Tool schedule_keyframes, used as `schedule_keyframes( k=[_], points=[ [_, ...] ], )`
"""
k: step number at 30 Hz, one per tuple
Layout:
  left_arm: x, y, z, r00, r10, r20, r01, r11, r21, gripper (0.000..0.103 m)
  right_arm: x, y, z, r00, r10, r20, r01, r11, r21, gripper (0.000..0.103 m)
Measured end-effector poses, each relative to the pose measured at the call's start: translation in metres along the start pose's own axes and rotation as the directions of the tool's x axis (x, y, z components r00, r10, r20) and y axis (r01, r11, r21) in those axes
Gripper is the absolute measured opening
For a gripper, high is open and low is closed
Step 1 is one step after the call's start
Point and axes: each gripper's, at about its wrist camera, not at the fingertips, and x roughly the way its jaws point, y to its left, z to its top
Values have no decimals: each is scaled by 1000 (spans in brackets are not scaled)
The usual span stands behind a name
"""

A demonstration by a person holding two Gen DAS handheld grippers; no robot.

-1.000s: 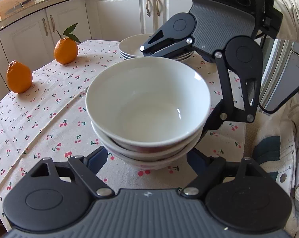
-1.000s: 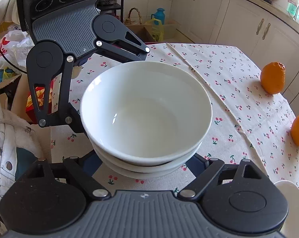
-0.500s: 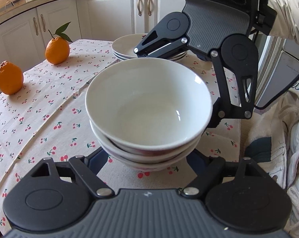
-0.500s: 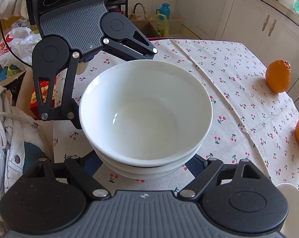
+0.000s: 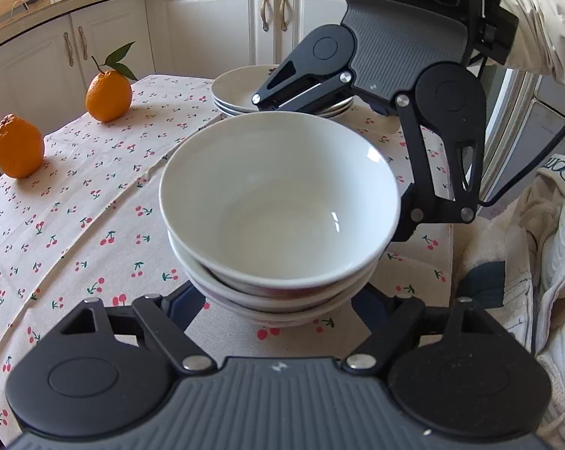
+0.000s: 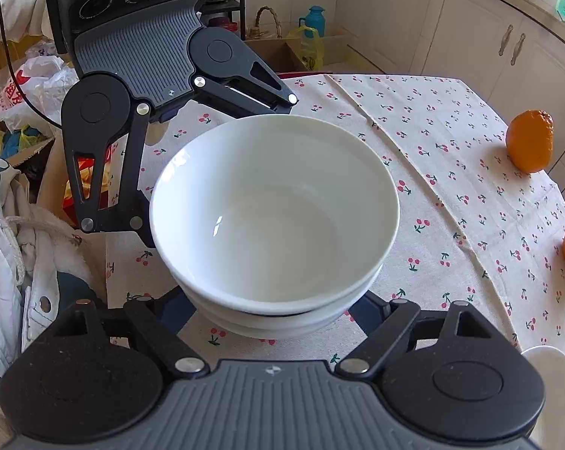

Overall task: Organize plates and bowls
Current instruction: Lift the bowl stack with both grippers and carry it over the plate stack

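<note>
A stack of three nested white bowls (image 5: 278,210) is held between my two grippers from opposite sides, just above the cherry-print tablecloth (image 5: 76,202); it also fills the right wrist view (image 6: 275,217). My left gripper (image 5: 278,300) has its fingers spread around the stack's near side, and my right gripper (image 6: 273,311) does the same from the other side. Fingertips are hidden under the bowls. A stack of white plates (image 5: 241,90) sits behind, partly hidden by the right gripper's body (image 5: 402,56).
Two oranges (image 5: 108,93) (image 5: 18,148) sit at the table's left side, also in the right wrist view (image 6: 529,142). A white plate's rim (image 6: 552,393) shows at bottom right. Cabinets (image 5: 207,26) stand behind; bags and boxes (image 6: 31,86) clutter the floor.
Both grippers and the bowl stack have shifted slightly across the table; the plates and oranges sit a bit nearer and farther right in the left wrist view. The hold is unchanged.
</note>
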Motion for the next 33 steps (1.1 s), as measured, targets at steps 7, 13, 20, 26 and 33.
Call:
schedule_keyframes(
  k=[7, 13, 20, 26, 33],
  points=[
    [-3, -10, 2, 1000, 5, -10, -5, 999, -32, 84, -5, 5, -4, 1000, 29, 1, -29, 1000, -1, 89],
    [-8, -26, 10, 1000, 28, -10, -28, 998, -52, 84, -19, 11, -9, 999, 38, 15, -38, 999, -20, 89],
    [-3, -41, 31, 999, 44, -1, -44, 997, -58, 84, -44, 10, -22, 999, 23, 29, -22, 999, -32, 89],
    [11, -52, 59, 999, 41, 11, -40, 998, -43, 84, -70, 2, -42, 999, -7, 39, 8, 1000, -19, 89],
    [35, -55, 98, 999, 29, 21, -28, 999, -14, 84, -99, -18, -67, 998, -52, 47, 52, 999, 2, 90]
  ],
)
